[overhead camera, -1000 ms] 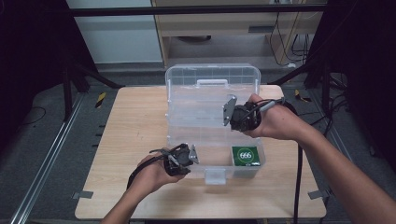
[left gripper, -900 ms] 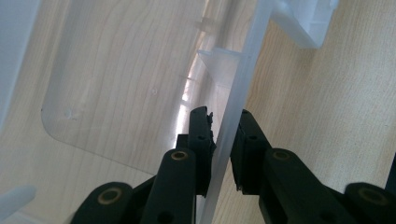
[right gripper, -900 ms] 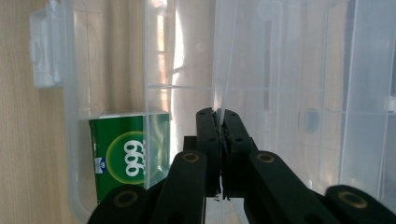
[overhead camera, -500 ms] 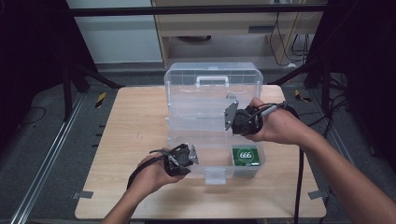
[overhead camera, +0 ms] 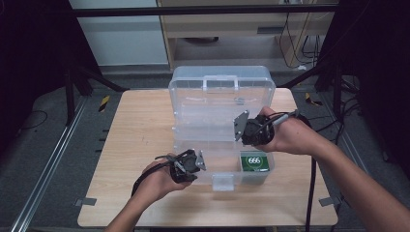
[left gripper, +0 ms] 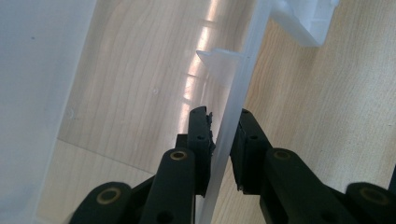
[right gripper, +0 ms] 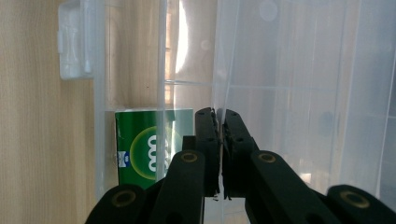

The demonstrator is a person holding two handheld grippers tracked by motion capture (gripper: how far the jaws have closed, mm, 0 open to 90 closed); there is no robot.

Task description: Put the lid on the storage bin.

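A clear plastic box [overhead camera: 193, 96] stands on the wooden table [overhead camera: 135, 125] with its lid raised. A green packet [overhead camera: 255, 162] marked 666 lies in the box's front right corner, and it is also in the right gripper view [right gripper: 144, 149]. My left gripper [overhead camera: 196, 162] is at the front left of the box. Its jaws [left gripper: 223, 114] are shut on the clear front wall [left gripper: 243, 79], one inside and one outside. My right gripper [overhead camera: 240, 128] is over the box's right half, shut [right gripper: 218, 114] on the edge of a thin clear panel [right gripper: 217, 56]. I cannot tell whether that panel is the lid or an inner tray.
The box's white latch [overhead camera: 222, 181] hangs at the middle of its front wall and shows in the left gripper view [left gripper: 303, 23] and the right gripper view [right gripper: 72, 42]. Bare table lies left of the box. Dark stands and cables flank the table.
My right gripper has come slightly down and toward the front with the clear panel in it. The left gripper has stayed on the front wall.
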